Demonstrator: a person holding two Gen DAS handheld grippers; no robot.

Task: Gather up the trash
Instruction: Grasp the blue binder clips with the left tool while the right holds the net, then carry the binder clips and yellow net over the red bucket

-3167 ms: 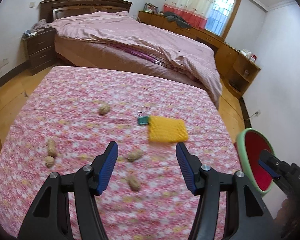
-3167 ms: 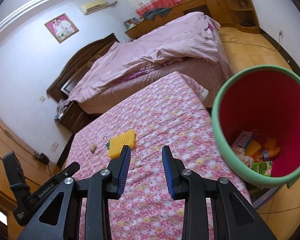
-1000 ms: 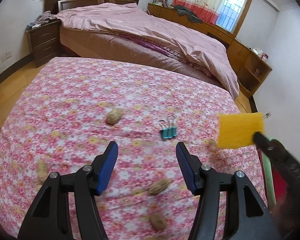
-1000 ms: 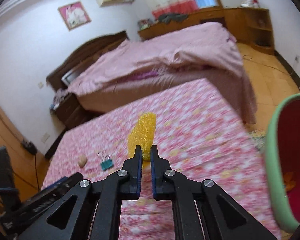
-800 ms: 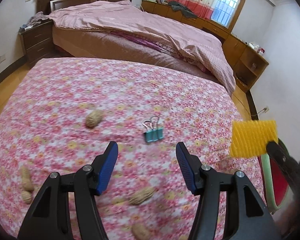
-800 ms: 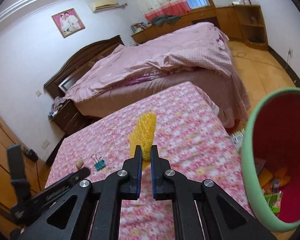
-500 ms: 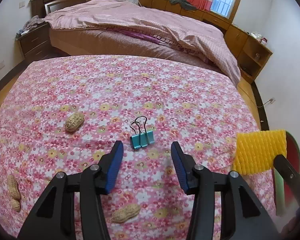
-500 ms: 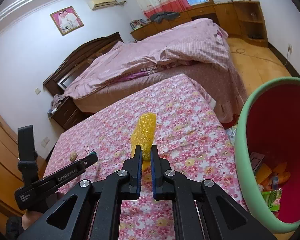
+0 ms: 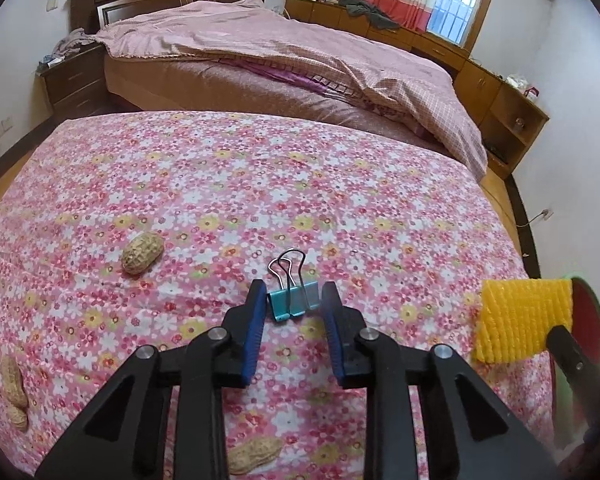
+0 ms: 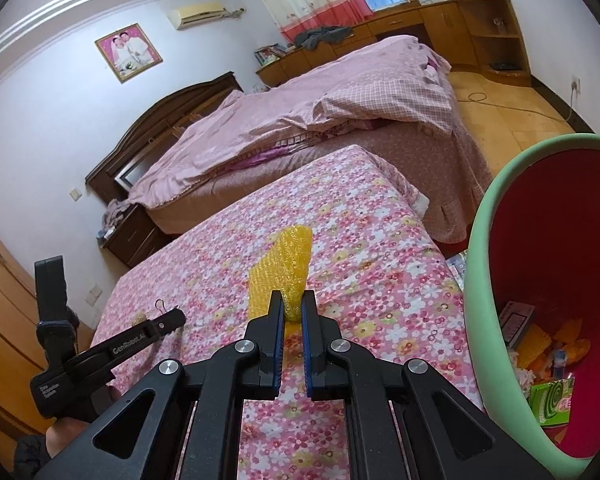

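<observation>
So the left tool point(image 9: 293, 307) is closing around the binder clip point(image 9: 293, 299), right tool point(image 10: 291, 312) is clamping the yellow sponge point(image 10: 283, 277) by the trash bin point(image 10: 500, 240), peanuts point(image 9: 142, 246) still waiting.

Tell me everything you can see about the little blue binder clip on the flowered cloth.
The binder clip is small, with a teal-blue metal-looking body and two silver wire handles folded together and pointing away from the camera. It lies on the pink flowered cloth, between the blue pads of the left gripper, whose jaws are closing around it; whether the pads press it yet I cannot tell. A peanut lies apart to its left.
</observation>
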